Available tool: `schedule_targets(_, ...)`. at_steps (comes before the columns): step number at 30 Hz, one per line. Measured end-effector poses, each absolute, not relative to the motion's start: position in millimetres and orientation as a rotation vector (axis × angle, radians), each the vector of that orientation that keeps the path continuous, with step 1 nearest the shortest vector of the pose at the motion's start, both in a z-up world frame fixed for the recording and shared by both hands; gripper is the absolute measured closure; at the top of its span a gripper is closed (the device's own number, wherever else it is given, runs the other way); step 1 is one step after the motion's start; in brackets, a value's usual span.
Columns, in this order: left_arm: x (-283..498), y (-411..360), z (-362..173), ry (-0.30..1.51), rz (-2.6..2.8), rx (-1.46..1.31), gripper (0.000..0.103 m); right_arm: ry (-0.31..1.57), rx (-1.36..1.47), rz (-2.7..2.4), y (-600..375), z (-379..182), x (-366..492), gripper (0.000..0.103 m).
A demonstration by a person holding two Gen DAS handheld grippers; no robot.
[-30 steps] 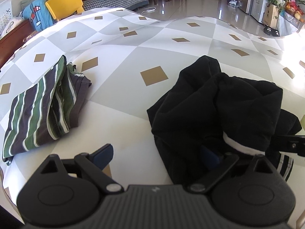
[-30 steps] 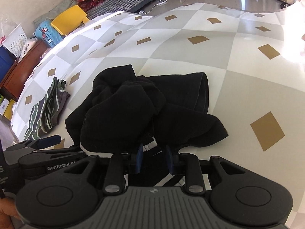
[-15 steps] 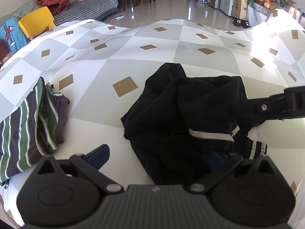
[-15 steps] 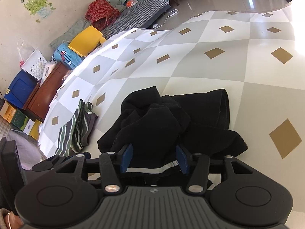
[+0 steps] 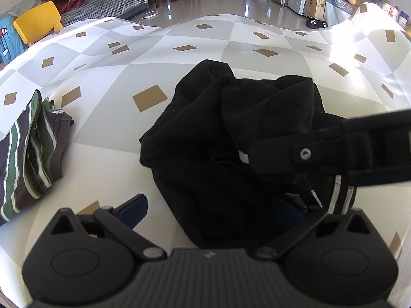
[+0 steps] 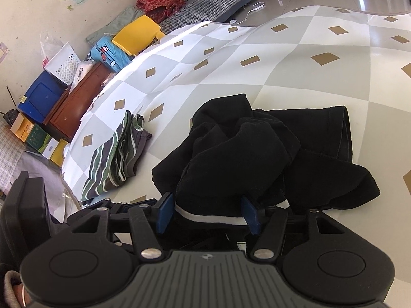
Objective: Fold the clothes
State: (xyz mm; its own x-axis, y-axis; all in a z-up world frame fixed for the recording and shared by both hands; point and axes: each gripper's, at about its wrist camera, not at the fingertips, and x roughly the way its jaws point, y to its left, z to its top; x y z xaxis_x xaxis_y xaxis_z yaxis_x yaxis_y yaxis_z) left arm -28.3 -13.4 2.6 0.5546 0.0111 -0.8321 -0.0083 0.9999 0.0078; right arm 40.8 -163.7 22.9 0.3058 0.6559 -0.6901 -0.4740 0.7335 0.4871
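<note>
A crumpled black garment (image 5: 231,133) with a white-striped hem lies in the middle of the checkered tablecloth (image 5: 102,154). My left gripper (image 5: 209,210) stands open at its near edge, with the right pad resting against the cloth and the left pad over bare table. My right gripper (image 6: 207,214) is open too, and the white-striped hem (image 6: 210,218) of the black garment (image 6: 257,154) sits loosely between its blue pads. One of its fingers (image 5: 334,151) crosses over the garment from the right in the left wrist view. A folded green-striped garment (image 5: 28,154) lies at the left.
The striped garment (image 6: 115,159) lies near the table's left edge. Beyond that edge stand a wooden cabinet (image 6: 77,100), a blue box (image 6: 41,95) and a yellow chair (image 6: 138,33). A hand (image 6: 12,287) shows at the bottom left. Bare cloth stretches behind the black garment.
My right gripper has gone from nearly shut on the striped hem to wide open. Both grippers have shifted, and the right finger now reaches across the left wrist view.
</note>
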Motion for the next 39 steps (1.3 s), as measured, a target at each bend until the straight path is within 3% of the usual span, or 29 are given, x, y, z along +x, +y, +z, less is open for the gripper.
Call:
schedule_targets(4,-29,-14,1,0.976,0.019,0.011,0.0,0.982,0.166,0.748,-162,22,39,0.046)
schedule_targets(9,-30,-10,1,0.975,0.033,-0.014,0.016,0.922,0.107,0.73,-160,27,35,0.076)
schedule_targets(12,-30,-5,2,0.973,0.045,-0.039,0.023,0.881,0.094,0.709,-163,32,35,0.082)
schedule_targets(16,-32,0,3,0.969,0.064,-0.06,0.028,0.845,0.103,0.682,-168,38,36,0.084)
schedule_targets(39,-54,21,3,0.987,0.157,-0.114,0.028,0.798,0.174,0.501,-205,52,47,0.085)
